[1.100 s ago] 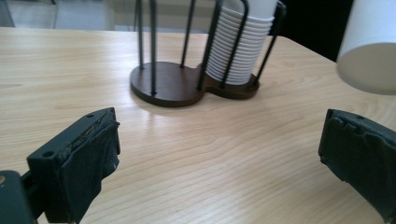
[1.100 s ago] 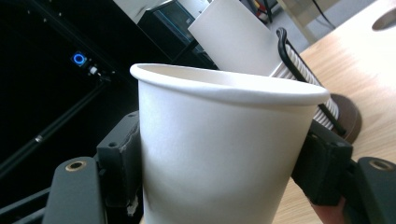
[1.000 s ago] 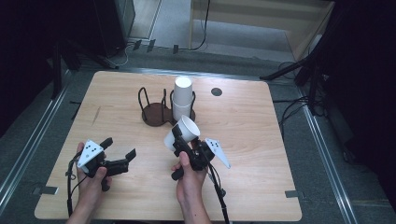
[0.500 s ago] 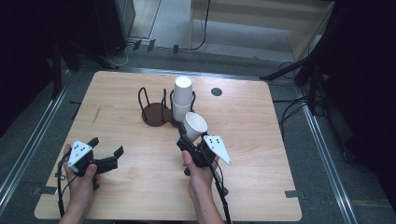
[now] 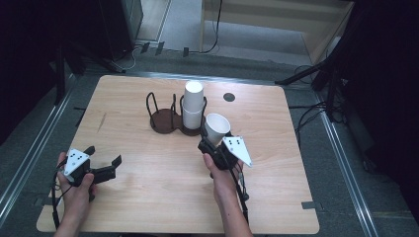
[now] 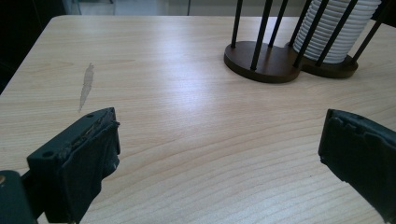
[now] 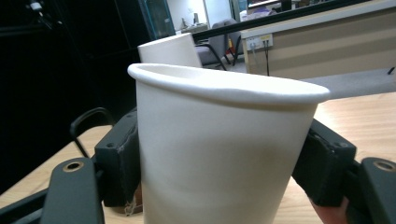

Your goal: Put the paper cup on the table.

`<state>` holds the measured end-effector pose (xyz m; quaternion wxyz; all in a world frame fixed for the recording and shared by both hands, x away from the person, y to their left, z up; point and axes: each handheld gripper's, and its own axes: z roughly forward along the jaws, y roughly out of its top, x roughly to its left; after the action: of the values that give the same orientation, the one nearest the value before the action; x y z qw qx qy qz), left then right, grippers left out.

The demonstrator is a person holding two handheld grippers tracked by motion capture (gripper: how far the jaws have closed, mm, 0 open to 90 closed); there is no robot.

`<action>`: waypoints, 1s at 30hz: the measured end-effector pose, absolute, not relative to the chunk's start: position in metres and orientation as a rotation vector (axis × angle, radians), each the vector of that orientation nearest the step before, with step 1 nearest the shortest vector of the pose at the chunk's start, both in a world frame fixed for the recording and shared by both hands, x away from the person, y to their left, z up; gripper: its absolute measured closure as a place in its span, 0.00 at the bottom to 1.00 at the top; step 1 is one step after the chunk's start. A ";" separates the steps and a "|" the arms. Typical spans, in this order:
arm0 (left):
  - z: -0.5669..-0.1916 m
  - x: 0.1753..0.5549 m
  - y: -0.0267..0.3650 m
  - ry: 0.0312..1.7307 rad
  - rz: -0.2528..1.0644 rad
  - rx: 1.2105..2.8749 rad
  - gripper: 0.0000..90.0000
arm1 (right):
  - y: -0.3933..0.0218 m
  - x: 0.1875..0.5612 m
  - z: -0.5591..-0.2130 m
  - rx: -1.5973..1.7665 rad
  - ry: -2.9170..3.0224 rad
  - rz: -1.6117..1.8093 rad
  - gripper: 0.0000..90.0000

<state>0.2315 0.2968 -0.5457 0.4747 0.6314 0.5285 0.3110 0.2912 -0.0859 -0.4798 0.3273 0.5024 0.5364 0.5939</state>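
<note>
A white paper cup (image 5: 217, 127) sits mouth up and tilted between the jaws of my right gripper (image 5: 211, 143), just right of the cup holder. In the right gripper view both pads press the cup (image 7: 219, 140) and dent its wall; the right gripper (image 7: 219, 172) is shut on it, though its jaws have just eased open a little. A stack of white cups (image 5: 193, 103) stands upside down in the right ring of a dark wire holder (image 5: 165, 121). My left gripper (image 5: 104, 155) hovers open near the front left, with bare table between its jaws (image 6: 219, 154).
The left gripper view has the holder's base (image 6: 261, 60) and the ribbed cup stack (image 6: 334, 28) ahead to the right, and a grey smear (image 6: 86, 86) on the wood. A dark round hole (image 5: 229, 97) sits behind the cups. Black cables lie on the floor beyond the table.
My right gripper has carried the cup to the right and slightly farther away. My left gripper has drawn back to the left, toward the table's left edge.
</note>
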 end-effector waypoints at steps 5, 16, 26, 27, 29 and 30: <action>-0.547 0.232 0.295 1.287 0.763 1.549 0.00 | -0.098 0.302 -0.482 1.324 1.398 1.522 0.29; -0.550 0.233 0.295 1.278 0.738 1.544 0.00 | -0.122 0.327 -0.493 1.346 1.396 1.491 0.30; -0.551 0.231 0.301 1.299 0.699 1.472 0.00 | -0.142 0.347 -0.503 1.336 1.406 1.373 0.30; -0.551 0.231 0.301 1.297 0.700 1.474 0.00 | -0.143 0.349 -0.504 1.332 1.398 1.369 0.30; -0.551 0.231 0.301 1.294 0.699 1.474 0.00 | -0.147 0.353 -0.506 1.347 1.351 1.383 0.30; -0.551 0.231 0.301 1.295 0.700 1.474 0.00 | -0.149 0.357 -0.508 1.358 1.321 1.393 0.30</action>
<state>0.2311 0.3006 -0.5514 0.5049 0.6110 0.5364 0.2899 0.3569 -0.1493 -0.5080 0.3848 0.5331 0.5186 0.5466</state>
